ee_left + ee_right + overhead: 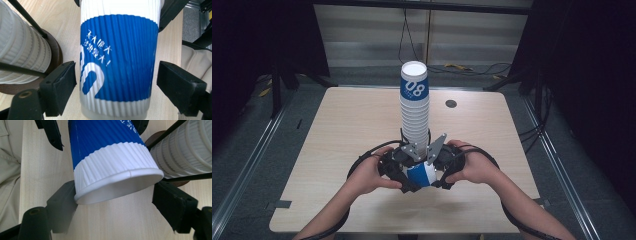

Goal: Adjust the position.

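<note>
A blue and white ribbed paper cup hangs just above the table's front middle, between both grippers. My left gripper stands open around its blue band, with a small gap at each pad. My right gripper is shut on the cup's white rim end, and both jaws touch the rim. The cup's wide mouth tilts toward the right gripper view's camera. Right behind it rises a tall stack of like cups.
The stack stands on a round brown base between thin black rods. A small black disc sits in the wooden table at the back. Cables trail on the floor behind.
</note>
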Demonstrator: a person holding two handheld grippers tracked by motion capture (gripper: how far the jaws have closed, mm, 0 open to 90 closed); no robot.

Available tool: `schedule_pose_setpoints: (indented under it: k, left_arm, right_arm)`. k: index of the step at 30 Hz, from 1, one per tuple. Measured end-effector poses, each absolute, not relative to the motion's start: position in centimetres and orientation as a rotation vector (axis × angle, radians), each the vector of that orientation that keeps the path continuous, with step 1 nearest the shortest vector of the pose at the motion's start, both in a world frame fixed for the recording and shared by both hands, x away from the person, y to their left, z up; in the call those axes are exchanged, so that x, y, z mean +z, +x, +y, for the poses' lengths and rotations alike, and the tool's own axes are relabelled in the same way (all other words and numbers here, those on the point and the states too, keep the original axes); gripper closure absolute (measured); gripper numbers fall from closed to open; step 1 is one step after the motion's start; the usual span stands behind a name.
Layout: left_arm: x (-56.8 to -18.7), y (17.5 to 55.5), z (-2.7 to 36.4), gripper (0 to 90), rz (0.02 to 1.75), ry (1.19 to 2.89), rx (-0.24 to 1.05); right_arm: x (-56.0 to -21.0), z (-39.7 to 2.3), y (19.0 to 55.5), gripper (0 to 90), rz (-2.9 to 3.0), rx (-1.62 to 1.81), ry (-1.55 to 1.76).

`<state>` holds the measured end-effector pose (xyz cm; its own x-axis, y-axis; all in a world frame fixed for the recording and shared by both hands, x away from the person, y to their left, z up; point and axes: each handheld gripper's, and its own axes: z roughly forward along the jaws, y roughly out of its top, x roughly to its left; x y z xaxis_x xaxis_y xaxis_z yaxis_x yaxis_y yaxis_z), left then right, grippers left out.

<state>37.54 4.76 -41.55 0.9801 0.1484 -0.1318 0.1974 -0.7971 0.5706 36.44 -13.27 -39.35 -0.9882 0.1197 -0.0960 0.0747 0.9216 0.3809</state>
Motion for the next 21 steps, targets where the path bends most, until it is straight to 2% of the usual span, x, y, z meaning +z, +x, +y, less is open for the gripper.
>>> schedule_pose_setpoints:
  k: [12,21]
  left_arm:
    - [-41.92,37.52,4.68,17.0,0.238,2.484,-0.096]
    - [-42.03,37.52,4.98,25.9,0.227,2.458,-0.108]
  right_arm:
    - [-39.28,-12.95,36.34,20.6,2.967,0.592,0.134]
    - [-39.12,-12.58,36.36,20.3,2.966,0.603,0.125]
